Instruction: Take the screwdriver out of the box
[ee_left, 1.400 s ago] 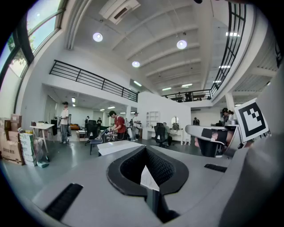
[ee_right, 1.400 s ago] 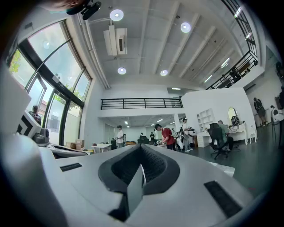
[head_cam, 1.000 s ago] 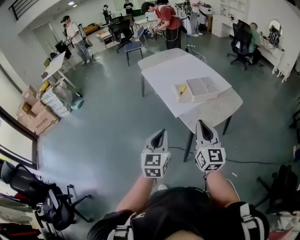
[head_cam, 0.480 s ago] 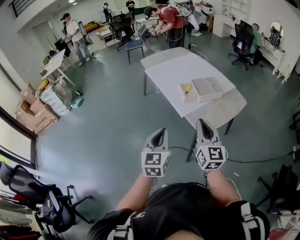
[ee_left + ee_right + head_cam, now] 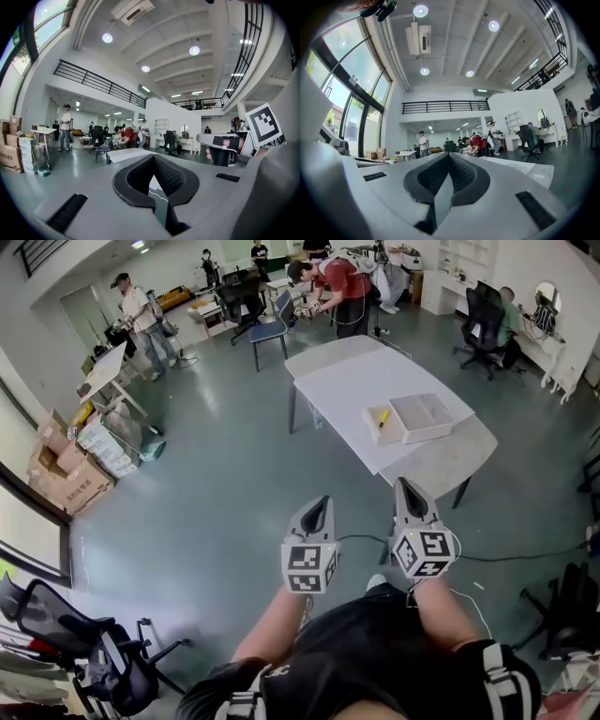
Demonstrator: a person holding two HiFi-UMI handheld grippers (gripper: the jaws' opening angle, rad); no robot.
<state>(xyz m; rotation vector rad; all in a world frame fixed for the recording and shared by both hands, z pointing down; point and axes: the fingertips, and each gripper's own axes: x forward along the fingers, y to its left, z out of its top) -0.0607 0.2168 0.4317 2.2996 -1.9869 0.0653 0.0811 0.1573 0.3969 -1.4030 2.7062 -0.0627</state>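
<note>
Left gripper (image 5: 321, 503) and right gripper (image 5: 404, 487) are pinched together, empty. Reach the table (image 5: 342, 381) first, then spread 1 over the box's (image 5: 419, 418) screwdriver (image 5: 382, 416).

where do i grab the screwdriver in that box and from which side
Take the screwdriver by its yellow handle, coming straight down from above. It lies flat in the narrow section at the left end of the open box in the head view, so the walls likely block a sideways reach. Set the jaws across the handle. Its shaft is too small to make out.
</note>
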